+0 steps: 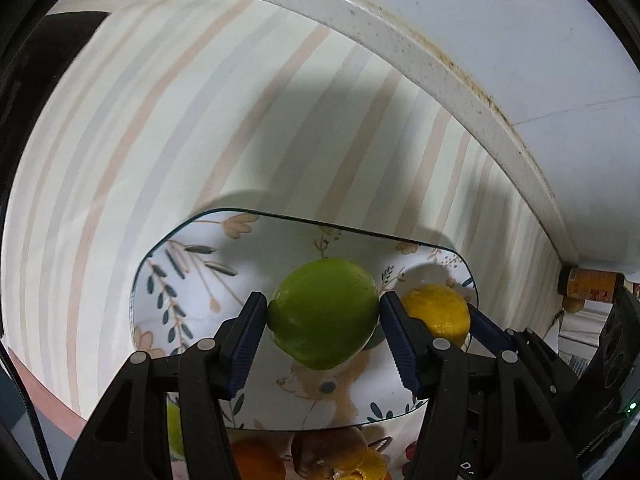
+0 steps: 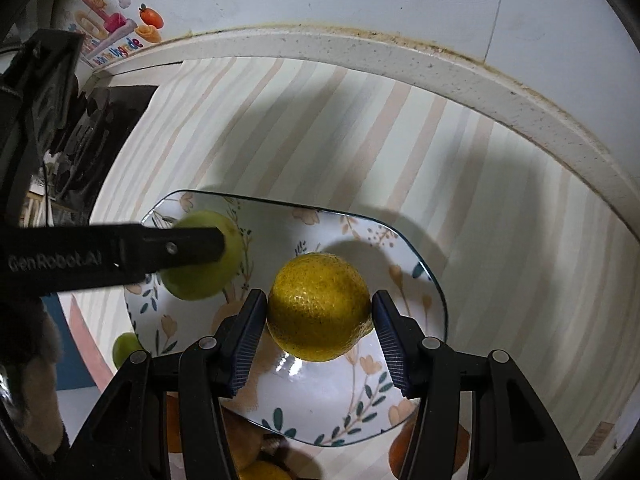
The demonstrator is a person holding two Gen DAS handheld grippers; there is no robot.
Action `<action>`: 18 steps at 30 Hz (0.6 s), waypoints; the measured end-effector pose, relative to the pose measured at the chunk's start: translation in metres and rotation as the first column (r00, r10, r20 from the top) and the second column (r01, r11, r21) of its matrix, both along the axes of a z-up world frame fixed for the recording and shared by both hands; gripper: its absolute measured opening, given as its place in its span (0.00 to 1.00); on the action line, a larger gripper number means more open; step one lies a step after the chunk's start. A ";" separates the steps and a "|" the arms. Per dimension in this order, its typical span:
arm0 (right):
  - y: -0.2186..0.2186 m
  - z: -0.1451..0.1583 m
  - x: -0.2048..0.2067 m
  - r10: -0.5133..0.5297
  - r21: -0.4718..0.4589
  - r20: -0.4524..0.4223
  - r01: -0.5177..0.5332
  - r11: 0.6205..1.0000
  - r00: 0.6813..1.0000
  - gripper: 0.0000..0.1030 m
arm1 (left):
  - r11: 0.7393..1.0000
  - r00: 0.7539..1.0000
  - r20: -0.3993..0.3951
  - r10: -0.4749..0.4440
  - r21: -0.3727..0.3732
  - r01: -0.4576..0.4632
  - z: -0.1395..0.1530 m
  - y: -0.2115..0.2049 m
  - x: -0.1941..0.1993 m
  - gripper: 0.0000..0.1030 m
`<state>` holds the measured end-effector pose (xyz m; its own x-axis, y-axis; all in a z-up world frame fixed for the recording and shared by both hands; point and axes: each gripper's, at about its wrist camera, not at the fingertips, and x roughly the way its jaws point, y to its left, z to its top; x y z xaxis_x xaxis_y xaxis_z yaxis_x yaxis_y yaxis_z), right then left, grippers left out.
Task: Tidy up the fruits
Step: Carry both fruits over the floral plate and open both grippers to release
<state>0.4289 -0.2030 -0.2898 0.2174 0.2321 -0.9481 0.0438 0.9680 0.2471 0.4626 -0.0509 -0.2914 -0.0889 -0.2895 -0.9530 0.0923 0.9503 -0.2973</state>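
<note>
Pastel-striped tablecloth, speckled white counter edge, pale wall, colourful stickers

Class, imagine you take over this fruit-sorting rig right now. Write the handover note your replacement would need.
Left tongs: shut on the green fruit, above the floral plate.
Right tongs: shut on the yellow citrus, above the same plate.
Done: both fruits picked up; neither released yet.
Left: set both down, then sort the orange and brown fruits on the nearer plate and the stray green fruit beside it.
</note>
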 end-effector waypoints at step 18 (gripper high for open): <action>-0.015 0.032 -0.022 -0.150 -0.068 -0.091 0.145 0.987 0.984 0.91 | 0.984 0.990 0.139 -0.039 0.180 0.014 0.044 0.021 -0.008 0.83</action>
<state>0.4068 -0.2182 -0.2582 0.1530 0.1458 -0.9774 0.2078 0.9622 0.1760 0.4542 -0.0302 -0.2471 0.0448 -0.1133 -0.9926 0.1470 0.9835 -0.1056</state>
